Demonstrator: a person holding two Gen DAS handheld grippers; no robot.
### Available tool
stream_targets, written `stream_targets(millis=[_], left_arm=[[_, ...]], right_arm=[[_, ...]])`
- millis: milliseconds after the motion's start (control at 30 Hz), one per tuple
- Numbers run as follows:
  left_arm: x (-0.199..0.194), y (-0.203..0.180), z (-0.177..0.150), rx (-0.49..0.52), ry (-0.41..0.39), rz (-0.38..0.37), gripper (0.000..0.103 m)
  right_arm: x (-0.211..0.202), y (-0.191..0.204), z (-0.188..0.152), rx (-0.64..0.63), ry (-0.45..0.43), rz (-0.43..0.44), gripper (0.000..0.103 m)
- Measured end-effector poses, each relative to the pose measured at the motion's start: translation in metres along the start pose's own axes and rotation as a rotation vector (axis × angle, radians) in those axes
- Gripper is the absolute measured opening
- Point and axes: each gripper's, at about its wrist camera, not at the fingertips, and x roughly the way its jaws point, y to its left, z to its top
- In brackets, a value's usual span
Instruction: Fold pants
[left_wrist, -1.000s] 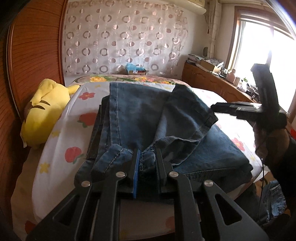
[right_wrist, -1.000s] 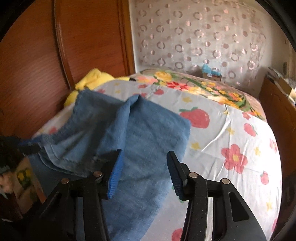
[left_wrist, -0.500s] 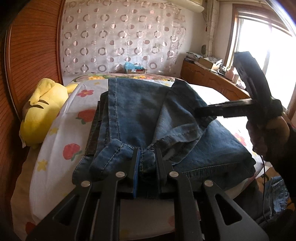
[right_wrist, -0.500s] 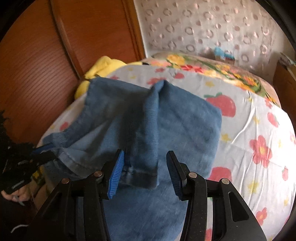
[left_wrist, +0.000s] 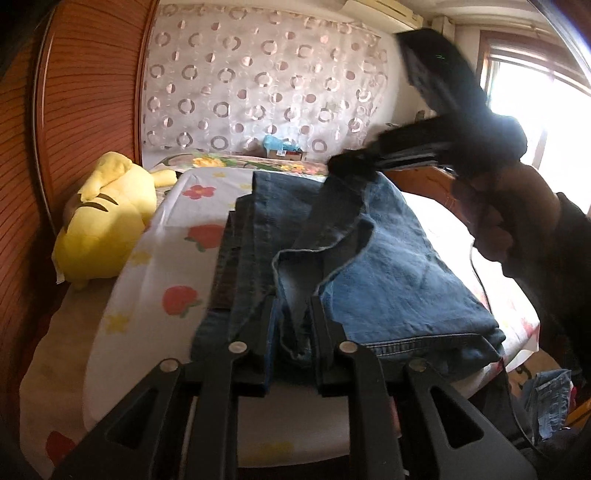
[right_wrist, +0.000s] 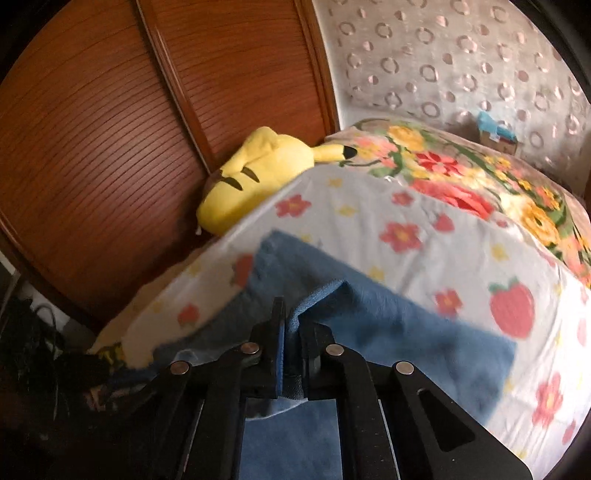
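- Blue denim pants (left_wrist: 388, 266), folded into layers, lying on a bed (left_wrist: 147, 295) near its foot edge; paler inside face of the cloth turned up in places, darker outer face along the left side, stitched hems and seams visible.
- No readable writing, brand or label on the pants; a dark strip at the left edge of the stack, possibly a waistband, too blurred to tell.
- Left tool (left_wrist: 291, 332) clenched on a bunched fold of the pants at the near edge, blue pad on the left finger (left_wrist: 271, 332) pressed against the denim.
- Right tool (right_wrist: 291, 332) clenched on a raised ridge of the pants, cloth pinched between its two fingers and draped beneath it.
- From the left wrist view, right tool (left_wrist: 351, 164) lifted over the far part of the pants, gripping a corner so that a flap hangs down from it; hand (left_wrist: 509, 218) wrapped round its handle.
- White bedsheet (right_wrist: 424, 229) printed with red flowers, strawberries and yellow stars, under the pants.
- Yellow plush toy (left_wrist: 107, 221) with dark stripes lying left of the pants, against a reddish wooden ribbed panel (right_wrist: 110, 147).
- Flowered quilt (right_wrist: 461, 173) at the far end of the bed, below a curtain (left_wrist: 258, 88) patterned with rings.
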Motion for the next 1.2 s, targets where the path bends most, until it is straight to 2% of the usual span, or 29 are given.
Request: stream_targets(millis=[133,167,233,267,300,467,667,800,967,1067,1200], left_arm=[[-0.004,0.005,0.001,0.006,-0.010,0.010,0.028],[-0.004,0.005,0.001,0.011,-0.011,0.013,0.031],[-0.005,0.003,0.003,0.029,-0.007,0.000,0.035],[-0.004,0.002,0.004,0.041,0.001,-0.013,0.038],[-0.002,0.000,0.004,0.050,0.015,-0.019,0.038],[0.002,-0.011,0.005,0.070,0.019,0.008,0.038],[0.005,-0.025,0.011,0.101,0.005,0.009,0.038],[0.023,-0.024,0.015,0.123,0.026,0.059,0.038],[0.037,-0.003,0.014,0.056,0.062,0.137,0.038],[0.036,0.011,0.008,0.003,0.065,0.139,0.038],[0.031,0.017,0.004,-0.020,0.057,0.142,0.038]], right_arm=[[0.023,0.000,0.014,-0.006,0.026,-0.074,0.004],[0.026,-0.001,0.014,-0.006,0.028,-0.085,0.009],[0.025,-0.004,0.013,0.001,0.012,-0.095,0.036],[0.022,-0.004,0.013,0.003,-0.009,-0.103,0.056],[0.017,-0.005,0.013,0.004,-0.032,-0.108,0.057],[-0.011,-0.009,0.008,-0.022,-0.088,-0.122,0.057],[-0.036,-0.023,-0.016,-0.044,-0.085,-0.178,0.057],[-0.050,-0.043,-0.035,-0.023,-0.083,-0.205,0.057],[-0.064,-0.069,-0.061,0.009,-0.062,-0.235,0.057],[-0.070,-0.081,-0.085,0.027,-0.044,-0.249,0.057],[-0.081,-0.089,-0.114,0.078,-0.039,-0.238,0.057]])
